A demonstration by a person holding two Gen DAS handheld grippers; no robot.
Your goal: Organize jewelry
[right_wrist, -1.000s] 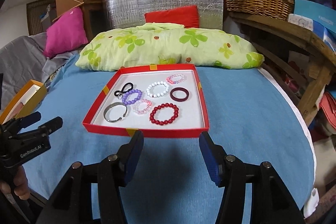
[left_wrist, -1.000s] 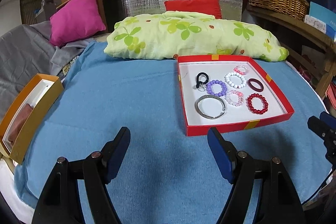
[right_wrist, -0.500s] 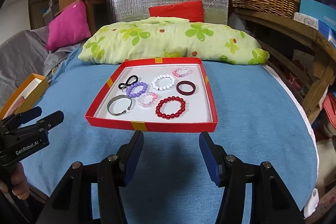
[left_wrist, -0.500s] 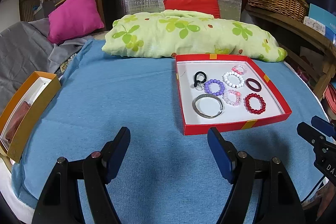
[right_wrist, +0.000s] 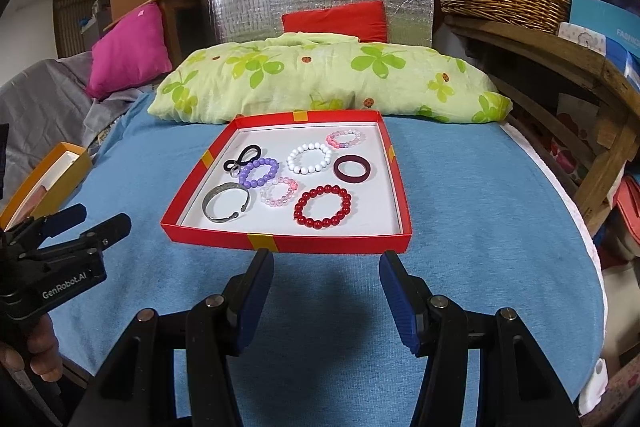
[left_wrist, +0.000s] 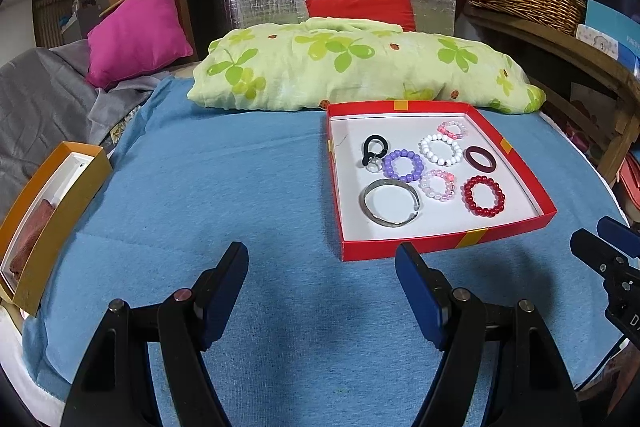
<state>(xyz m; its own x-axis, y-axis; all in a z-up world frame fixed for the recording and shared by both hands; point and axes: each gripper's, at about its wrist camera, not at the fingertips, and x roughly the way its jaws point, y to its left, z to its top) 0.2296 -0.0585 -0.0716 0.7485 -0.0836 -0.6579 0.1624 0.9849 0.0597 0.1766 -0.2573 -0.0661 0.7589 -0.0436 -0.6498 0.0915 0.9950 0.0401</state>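
Red-beaded bracelet (right_wrist: 322, 207) lies in the near right part of the red tray (right_wrist: 286, 242) on the blue bed, straight ahead of the right gripper (right_wrist: 326, 301), whose jaws gape empty; the left gripper (left_wrist: 322, 289), likewise wide and empty, sits farther off to the left.

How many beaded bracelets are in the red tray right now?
5, none seemingly hidden: red bead bracelet front right, clear pink one beside it, purple one centre left, white one behind, small pink one at back.
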